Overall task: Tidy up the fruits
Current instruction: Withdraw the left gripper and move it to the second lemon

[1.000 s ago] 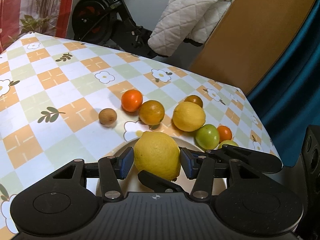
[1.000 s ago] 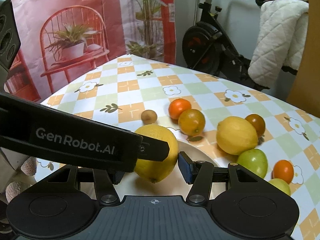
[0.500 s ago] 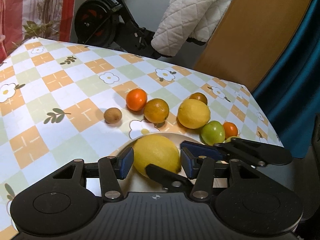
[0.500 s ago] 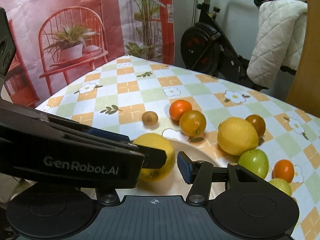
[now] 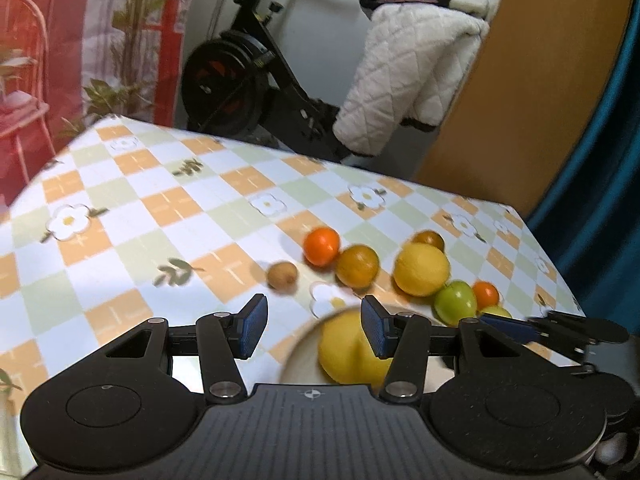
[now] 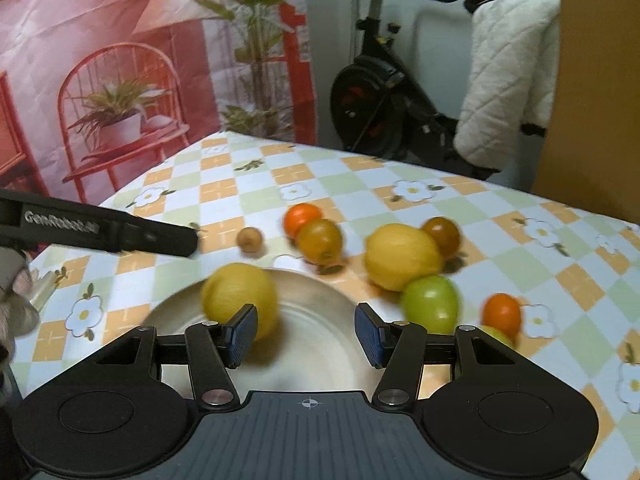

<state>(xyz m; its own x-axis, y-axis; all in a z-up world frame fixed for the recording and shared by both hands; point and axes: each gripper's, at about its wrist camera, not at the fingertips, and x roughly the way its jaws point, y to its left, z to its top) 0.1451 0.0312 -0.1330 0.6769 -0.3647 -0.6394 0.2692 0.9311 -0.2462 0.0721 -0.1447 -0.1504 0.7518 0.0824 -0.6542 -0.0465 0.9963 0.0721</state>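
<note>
The lemon (image 6: 239, 300) now lies free on the plate (image 6: 320, 320), both grippers' spread jaws withdrawn and empty.

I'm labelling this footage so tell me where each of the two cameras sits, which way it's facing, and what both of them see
Left wrist: sits on the left gripper, looking forward and down across the checked table; its open fingers show, with the right gripper's tip at right.
Right wrist: sits on the right gripper, facing the plate; its open fingers, the left gripper's finger and a hand show.
Shared: the lemon on the plate, the loose fruit row, the exercise bike.
</note>
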